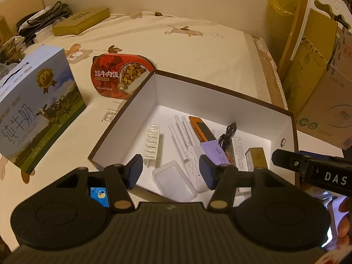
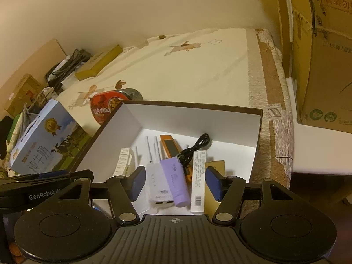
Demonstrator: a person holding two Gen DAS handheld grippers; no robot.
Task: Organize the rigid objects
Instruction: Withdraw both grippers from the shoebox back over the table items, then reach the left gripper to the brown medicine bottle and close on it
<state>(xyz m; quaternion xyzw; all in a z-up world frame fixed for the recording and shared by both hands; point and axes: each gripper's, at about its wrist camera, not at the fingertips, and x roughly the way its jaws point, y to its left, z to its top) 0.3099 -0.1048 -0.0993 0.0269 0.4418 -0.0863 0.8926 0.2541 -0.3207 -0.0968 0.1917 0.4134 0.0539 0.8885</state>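
Both tools (image 1: 170, 171) (image 2: 176, 181) hover, seemingly empty, over box (image 1: 222, 88).

1. The left gripper (image 1: 170, 171) points forward and down; its two blue-padded fingers (image 1: 134, 169) stand apart, about halfway open, with nothing pinched between the pads.
2. The right gripper (image 2: 176, 183) points forward and down at a similar slant; its blue pads (image 2: 138, 182) are parted to much the same width, and nothing is clamped between them.
3. The two grippers sit side by side; in the left wrist view the right gripper's black body (image 1: 312, 169) juts in from the right edge; in the right wrist view the left gripper's body (image 2: 44, 186) shows at the left edge.
4. Part of a hand (image 1: 342, 222) shows at the lower right edge of the left wrist view, blurred and mostly cut off.
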